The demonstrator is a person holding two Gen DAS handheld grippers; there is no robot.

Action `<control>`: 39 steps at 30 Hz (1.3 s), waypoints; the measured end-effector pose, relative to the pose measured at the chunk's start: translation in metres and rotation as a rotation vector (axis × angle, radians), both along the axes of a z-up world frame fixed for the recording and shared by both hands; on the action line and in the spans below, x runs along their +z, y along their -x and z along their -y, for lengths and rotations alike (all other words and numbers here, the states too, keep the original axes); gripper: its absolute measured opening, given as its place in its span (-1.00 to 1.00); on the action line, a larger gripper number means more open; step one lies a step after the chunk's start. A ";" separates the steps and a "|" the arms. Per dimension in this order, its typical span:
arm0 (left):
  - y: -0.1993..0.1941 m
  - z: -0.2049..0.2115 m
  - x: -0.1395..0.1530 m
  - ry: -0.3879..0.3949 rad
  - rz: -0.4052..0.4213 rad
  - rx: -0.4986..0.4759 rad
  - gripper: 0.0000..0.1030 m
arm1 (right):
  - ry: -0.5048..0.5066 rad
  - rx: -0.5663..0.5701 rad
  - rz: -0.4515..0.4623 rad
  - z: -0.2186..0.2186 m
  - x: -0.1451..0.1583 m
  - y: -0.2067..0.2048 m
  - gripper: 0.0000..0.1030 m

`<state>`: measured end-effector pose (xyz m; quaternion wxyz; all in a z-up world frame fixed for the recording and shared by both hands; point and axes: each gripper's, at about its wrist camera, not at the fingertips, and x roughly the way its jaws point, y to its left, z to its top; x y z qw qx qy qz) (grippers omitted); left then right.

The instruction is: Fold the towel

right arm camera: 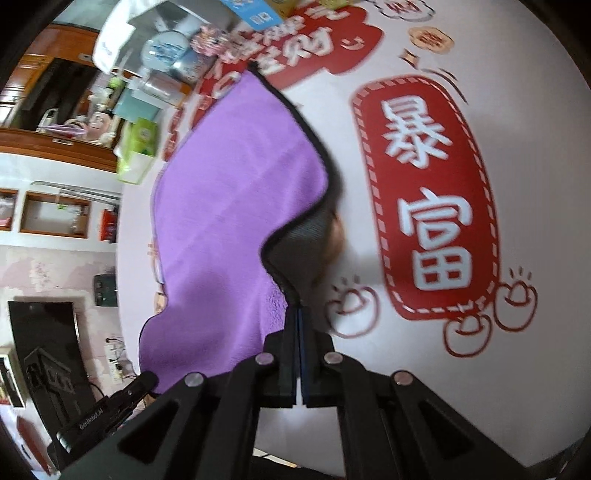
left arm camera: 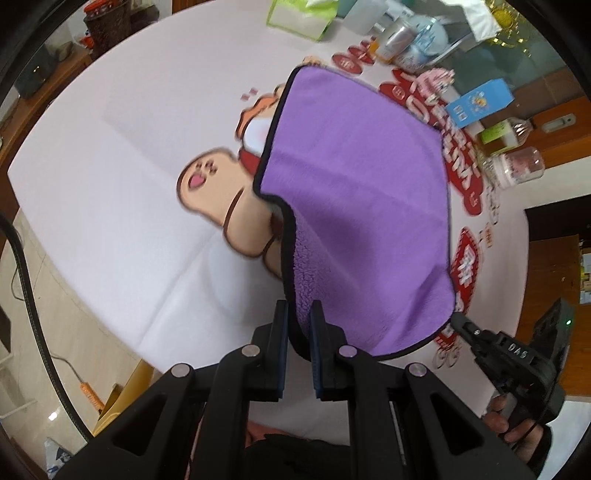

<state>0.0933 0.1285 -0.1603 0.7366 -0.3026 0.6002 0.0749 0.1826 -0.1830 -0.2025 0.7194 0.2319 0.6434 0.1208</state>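
Note:
A purple towel (left arm camera: 354,177) with a black edge hangs lifted above the white printed tablecloth (left arm camera: 122,147). My left gripper (left arm camera: 300,314) is shut on the towel's near edge, cloth bunched between its fingers. The right gripper (left arm camera: 458,321) pinches the towel's other near corner at the lower right of the left wrist view. In the right wrist view my right gripper (right arm camera: 298,314) is shut on the black hem of the towel (right arm camera: 229,206), which stretches away to the left. The left gripper's tip (right arm camera: 146,380) shows at the towel's lower left corner.
Bottles, jars and boxes (left arm camera: 472,107) crowd the far right side of the table. A green tissue box (left arm camera: 303,18) stands at the far edge. The tablecloth carries a cartoon print (left arm camera: 218,184) and red panels (right arm camera: 428,195). The floor and a black cable (left arm camera: 29,291) lie at the left.

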 end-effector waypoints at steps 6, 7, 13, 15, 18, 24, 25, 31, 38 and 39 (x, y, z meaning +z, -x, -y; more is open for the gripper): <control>-0.023 -0.015 0.027 0.018 0.074 0.028 -0.83 | -0.048 0.015 0.067 -0.011 0.018 -0.010 -1.00; -0.028 -0.016 0.030 0.020 0.086 0.032 -0.83 | -0.054 0.015 0.076 -0.012 0.020 -0.012 -1.00; -0.051 -0.025 0.047 0.001 0.146 0.043 -0.83 | -0.086 0.005 0.139 -0.015 0.036 -0.028 -1.00; -0.062 -0.028 0.051 -0.002 0.160 0.048 -0.84 | -0.089 0.002 0.156 -0.016 0.040 -0.034 -1.00; -0.077 -0.033 0.056 -0.008 0.179 0.055 -0.84 | -0.099 -0.002 0.196 -0.018 0.050 -0.046 -1.00; -0.096 -0.037 0.064 -0.005 0.197 0.061 -0.84 | -0.120 0.024 0.262 -0.023 0.066 -0.060 -1.00; -0.097 -0.037 0.064 -0.008 0.199 0.057 -0.84 | -0.126 0.030 0.267 -0.024 0.067 -0.059 -1.00; -0.098 -0.033 0.062 -0.002 0.187 0.049 -0.84 | -0.140 0.035 0.255 -0.023 0.064 -0.050 -1.00; -0.104 -0.028 0.072 -0.010 0.205 0.029 -0.84 | -0.136 0.031 0.234 -0.018 0.059 -0.037 -1.00; -0.106 -0.027 0.074 -0.014 0.212 0.023 -0.84 | -0.134 0.033 0.235 -0.018 0.059 -0.035 -1.00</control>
